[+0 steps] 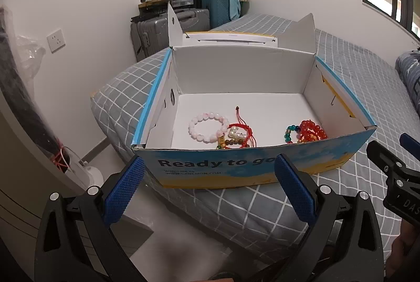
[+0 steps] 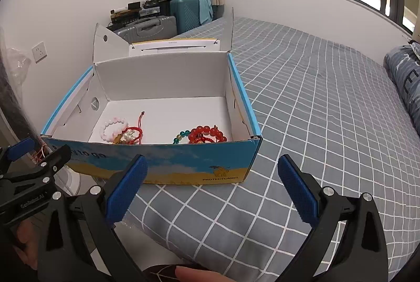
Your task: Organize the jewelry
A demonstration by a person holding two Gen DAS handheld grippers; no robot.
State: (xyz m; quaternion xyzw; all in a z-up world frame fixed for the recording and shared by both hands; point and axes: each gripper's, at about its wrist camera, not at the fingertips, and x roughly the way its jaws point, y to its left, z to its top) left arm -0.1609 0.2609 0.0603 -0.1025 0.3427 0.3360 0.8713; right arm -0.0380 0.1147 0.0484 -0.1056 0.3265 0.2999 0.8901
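The cardboard box (image 2: 168,163) was white inside, blue and yellow outside. In it lay a pale pink bead bracelet (image 1: 207,127), a red cord bracelet (image 1: 242,131) and red-orange beads (image 2: 207,133). The bedsheet (image 2: 328,111) was grey with white checks.

Top access: box (image 1: 249,169) stood open, lid (image 1: 231,41) folded back behind the rear wall | Floor: rear half bare; bracelets (image 1: 210,129) and beads (image 1: 309,132) crowded against the front wall | Approach: front wall stood between both spread grippers and the interior | Right flank: bed (image 2: 328,111) surface unobstructed.
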